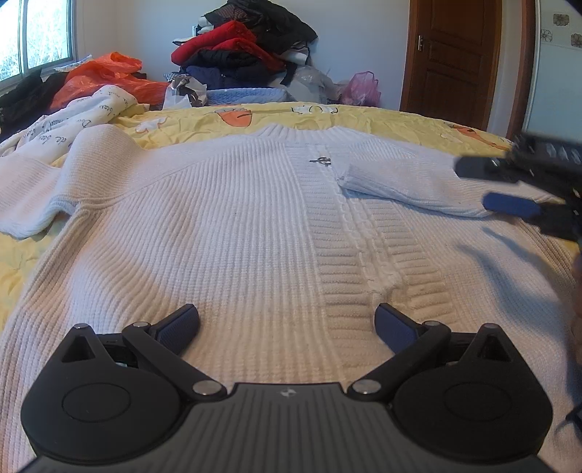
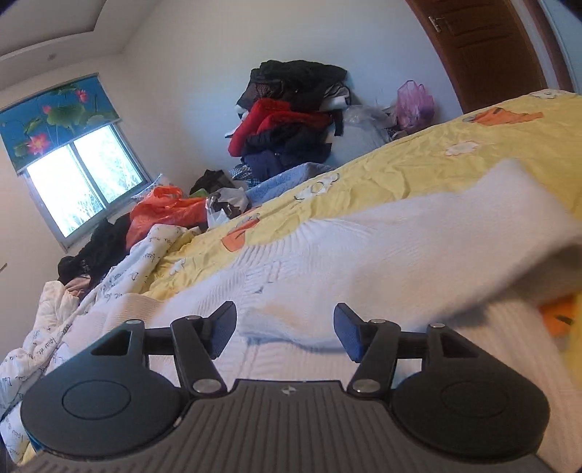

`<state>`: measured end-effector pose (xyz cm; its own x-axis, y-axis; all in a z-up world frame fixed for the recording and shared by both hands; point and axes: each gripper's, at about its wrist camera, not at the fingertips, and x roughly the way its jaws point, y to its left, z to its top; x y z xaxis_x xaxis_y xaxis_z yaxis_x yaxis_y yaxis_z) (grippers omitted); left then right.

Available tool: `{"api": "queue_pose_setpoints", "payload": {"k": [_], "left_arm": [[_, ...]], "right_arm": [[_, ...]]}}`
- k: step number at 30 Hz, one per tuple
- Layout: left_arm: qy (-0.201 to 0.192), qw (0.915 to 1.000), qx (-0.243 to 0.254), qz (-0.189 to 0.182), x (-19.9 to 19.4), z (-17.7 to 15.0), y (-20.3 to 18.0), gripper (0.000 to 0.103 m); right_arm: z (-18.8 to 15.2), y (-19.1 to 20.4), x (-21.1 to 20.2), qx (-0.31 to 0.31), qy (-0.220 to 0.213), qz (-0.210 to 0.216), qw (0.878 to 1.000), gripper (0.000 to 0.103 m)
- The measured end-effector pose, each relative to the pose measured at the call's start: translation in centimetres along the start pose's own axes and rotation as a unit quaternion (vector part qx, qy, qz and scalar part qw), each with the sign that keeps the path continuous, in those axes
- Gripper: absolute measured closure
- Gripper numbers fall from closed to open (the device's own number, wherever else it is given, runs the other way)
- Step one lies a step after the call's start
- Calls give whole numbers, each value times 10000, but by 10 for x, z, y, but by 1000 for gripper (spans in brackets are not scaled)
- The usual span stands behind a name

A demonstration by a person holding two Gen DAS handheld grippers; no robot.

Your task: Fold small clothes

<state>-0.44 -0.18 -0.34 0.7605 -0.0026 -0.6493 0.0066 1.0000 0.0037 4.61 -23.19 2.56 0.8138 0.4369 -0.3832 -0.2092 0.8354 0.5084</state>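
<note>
Knitwear filled the space ahead of both tongs: a white ribbed knit cardigan lay spread flat, front up, its long axis running straight away from the left gripper toward the collar, with the cabled zip placket just right of that gripper's centreline. The left gripper hovered low over the hem end, jaws spread wide and empty, no pad seen pressing the knit.

The cardigan's right sleeve lay folded inward across the chest, its cuff ending just beside the small metal zip pull. The right gripper stood at the outer end of that folded sleeve, jaws apart with nothing between them; from its own view the sleeve rose blurred just ahead and to the right of its fingers. The other sleeve still sprawled outward, to the left of the left gripper and well apart from the right one, so the left hand looked the nearer for folding it in.

Beneath lay a crumpled yellow bedsheet with orange cartoon prints. Beyond the collar stood a pile of red and dark clothes, an orange plastic bag, a window and a brown wooden door.
</note>
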Motion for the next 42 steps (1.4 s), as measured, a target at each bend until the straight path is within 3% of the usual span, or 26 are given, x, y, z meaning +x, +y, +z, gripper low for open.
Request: {"api": "queue_pose_setpoints", "payload": {"k": [3, 5, 7, 9, 11, 14, 16, 17, 21, 23, 24, 25, 30, 37, 42], "left_arm": [[19, 10000, 5, -21, -1, 1, 1, 0], [20, 9999, -97, -132, -4, 5, 5, 0], [-12, 9972, -451, -596, -5, 21, 14, 0], [45, 9878, -1055, -1145, 0, 47, 25, 0], [110, 9721, -1689, -1624, 16, 71, 33, 0], [499, 9609, -2175, -1641, 54, 100, 32, 0], [768, 9496, -2309, -1978, 78, 111, 24, 0], [837, 9493, -2256, -2024, 87, 114, 17, 0], [858, 9703, -1777, -1403, 111, 121, -13, 1], [762, 9773, -1570, -1202, 113, 126, -22, 24], [769, 9798, -1484, -1103, 114, 128, -26, 47], [781, 9828, -1381, -943, 116, 131, -28, 64], [763, 9898, -957, -726, 115, 139, -29, 90], [-72, 9980, -251, -575, 78, 158, -34, 95], [-505, 9980, -186, -323, 57, 176, -8, 95]], "right_arm": [[-19, -17, -23, -164, 82, -422, 9989, 34], [-23, -32, -30, 389, 97, -234, 9989, 31], [-26, -41, -34, 600, -89, -7, 9982, 20], [-25, -47, -34, 767, -136, 134, 9969, 18], [-25, -52, -34, 886, -145, 283, 9956, 18], [-24, -56, -37, 1012, -209, 531, 9932, 17], [-23, -58, -37, 1026, -192, 566, 9929, 17], [-23, -58, -37, 1022, -172, 585, 9929, 17], [-22, -57, -36, 988, -152, 628, 9930, 17], [-22, -57, -35, 1018, -137, 661, 9925, 17], [-22, -58, -35, 1034, -135, 674, 9923, 16], [-22, -58, -35, 1052, -138, 692, 9920, 16], [-22, -60, -34, 1084, -141, 718, 9914, 15], [-23, -59, -35, 1095, -158, 715, 9913, 16], [-22, -60, -36, 1118, -185, 702, 9911, 16]]}}
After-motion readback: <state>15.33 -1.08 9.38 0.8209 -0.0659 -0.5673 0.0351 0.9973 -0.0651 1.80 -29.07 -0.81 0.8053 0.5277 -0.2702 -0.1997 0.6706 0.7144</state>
